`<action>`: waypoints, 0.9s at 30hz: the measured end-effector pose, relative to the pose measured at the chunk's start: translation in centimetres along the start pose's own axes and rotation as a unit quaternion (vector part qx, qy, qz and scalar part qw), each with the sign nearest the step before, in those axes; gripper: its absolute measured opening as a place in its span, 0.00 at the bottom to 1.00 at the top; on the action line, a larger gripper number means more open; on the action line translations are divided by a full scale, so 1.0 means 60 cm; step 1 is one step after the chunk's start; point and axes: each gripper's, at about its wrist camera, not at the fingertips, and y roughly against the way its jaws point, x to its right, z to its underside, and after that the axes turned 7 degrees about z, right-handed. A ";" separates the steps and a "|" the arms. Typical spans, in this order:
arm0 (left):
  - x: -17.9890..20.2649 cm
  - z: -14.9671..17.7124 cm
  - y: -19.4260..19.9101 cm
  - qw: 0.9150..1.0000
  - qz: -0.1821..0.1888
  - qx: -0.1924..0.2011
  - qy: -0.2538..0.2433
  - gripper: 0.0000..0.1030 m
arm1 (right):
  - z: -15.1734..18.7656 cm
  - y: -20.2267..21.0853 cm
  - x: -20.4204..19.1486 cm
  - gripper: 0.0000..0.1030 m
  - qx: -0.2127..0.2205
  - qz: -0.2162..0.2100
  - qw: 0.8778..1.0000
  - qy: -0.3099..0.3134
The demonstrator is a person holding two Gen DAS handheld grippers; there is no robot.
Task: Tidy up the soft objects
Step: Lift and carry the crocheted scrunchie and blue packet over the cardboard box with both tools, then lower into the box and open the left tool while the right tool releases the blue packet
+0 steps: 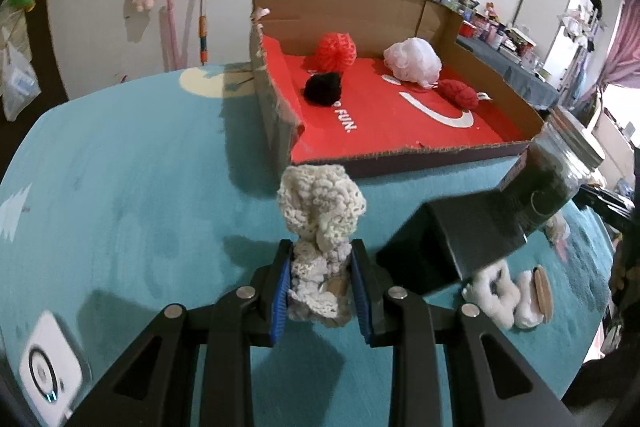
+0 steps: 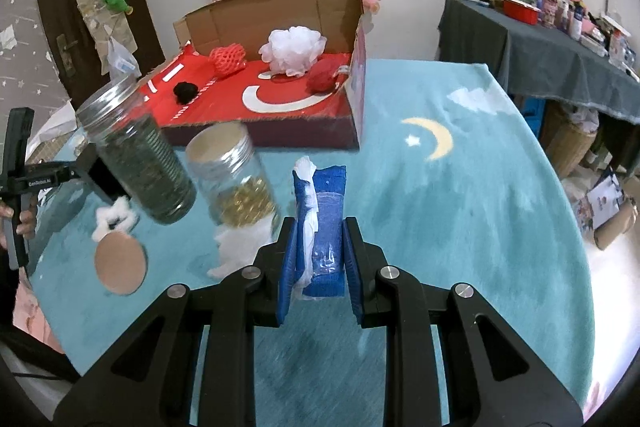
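1. Transport step: left hand-held gripper (image 1: pixel 321 281) clamps cream crochet piece (image 1: pixel 320 211); right hand-held gripper (image 2: pixel 319 254) clamps blue sponge (image 2: pixel 329 227) w/ white cloth.
2. Next: carry both to cardboard box (image 1: pixel 400 157) at 12 o'clock, clear its rim, release.

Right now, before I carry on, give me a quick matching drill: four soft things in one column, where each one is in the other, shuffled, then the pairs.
Things:
1. cream crochet piece
2. blue sponge
3. black pompom
4. white mesh puff

Places:
A. far end of the cardboard box
B. in the right gripper
C. in the left gripper
D. red box floor, nearer the front

Pairs: 1-C, 2-B, 3-D, 4-A
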 end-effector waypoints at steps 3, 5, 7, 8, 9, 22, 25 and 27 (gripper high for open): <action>-0.004 -0.017 -0.003 1.000 0.011 -0.001 -0.009 0.28 | -0.019 -0.013 0.003 0.21 -0.001 -0.011 1.000 0.010; -0.006 -0.028 -0.001 1.000 0.015 0.000 -0.014 0.28 | -0.030 -0.018 0.003 0.21 -0.001 -0.024 1.000 0.011; -0.004 -0.038 0.003 1.000 0.021 0.002 -0.020 0.28 | -0.043 -0.021 0.004 0.21 0.002 -0.040 0.999 0.011; -0.003 -0.044 0.007 0.999 0.025 0.005 -0.024 0.28 | -0.049 -0.021 0.003 0.21 0.004 -0.046 0.999 0.012; -0.001 -0.048 0.010 0.999 0.028 0.007 -0.027 0.28 | -0.057 -0.022 0.001 0.21 0.006 -0.055 0.998 0.015; 0.080 -0.168 -0.032 0.994 0.065 -0.016 -0.087 0.29 | -0.163 -0.070 -0.048 0.21 0.007 -0.107 0.992 0.060; 0.094 -0.200 -0.068 0.993 0.064 -0.040 -0.092 0.29 | -0.196 -0.097 -0.066 0.21 -0.008 -0.113 0.991 0.070; 0.099 -0.219 -0.090 0.992 0.064 -0.054 -0.092 0.29 | -0.218 -0.120 -0.078 0.21 -0.025 -0.110 0.991 0.076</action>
